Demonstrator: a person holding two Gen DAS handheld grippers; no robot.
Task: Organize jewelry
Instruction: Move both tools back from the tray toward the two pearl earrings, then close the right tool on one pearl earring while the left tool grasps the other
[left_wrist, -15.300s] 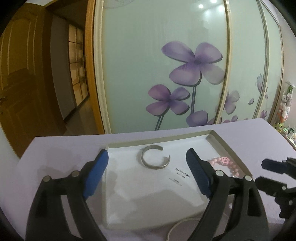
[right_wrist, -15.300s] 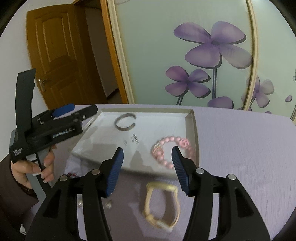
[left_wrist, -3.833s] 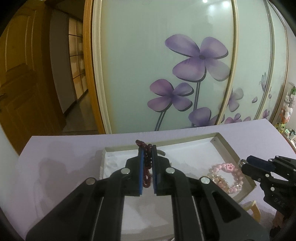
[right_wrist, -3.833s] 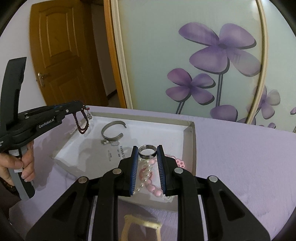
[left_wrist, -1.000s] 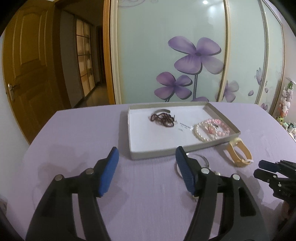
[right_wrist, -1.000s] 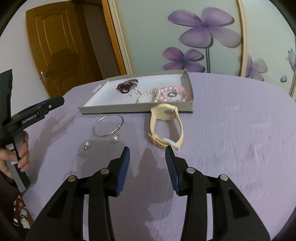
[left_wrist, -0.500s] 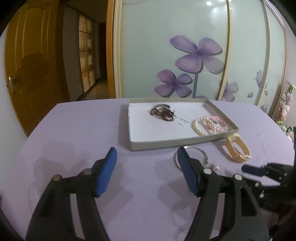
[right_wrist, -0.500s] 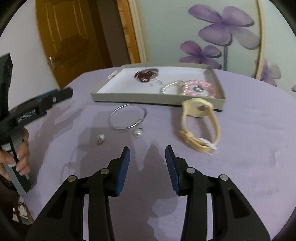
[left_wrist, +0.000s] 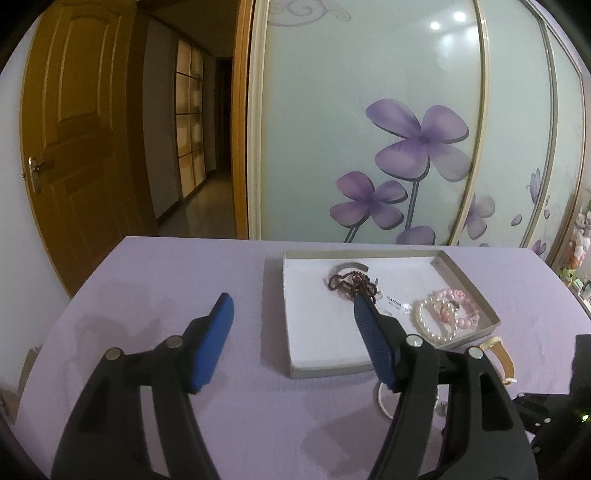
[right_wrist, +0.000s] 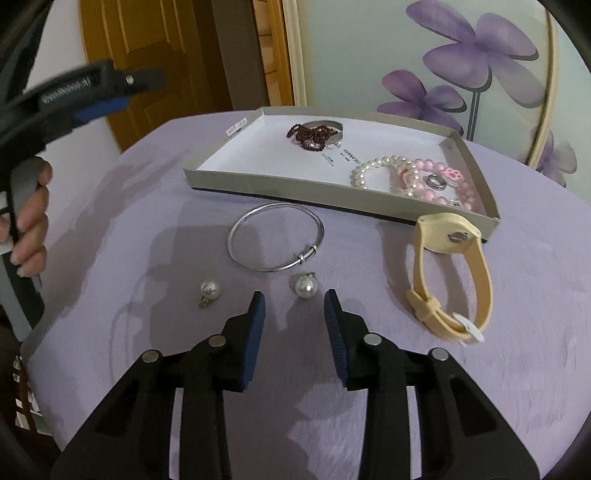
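Black plastic grippers (right_wrist: 294, 300) with ribbed blue pads (left_wrist: 221, 325), round silver screws, white lettering on the left gripper (right_wrist: 107, 92).

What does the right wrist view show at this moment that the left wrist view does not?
Only the right wrist view shows the two pearl earrings on the purple tablecloth, the whole silver bangle, the ring among the pink beads, and the right gripper closing with nothing between its pads. Only the left wrist view shows the open, empty left gripper head-on and the hallway. Both show the tray with the dark red beads, pearl bracelet and tan strap.
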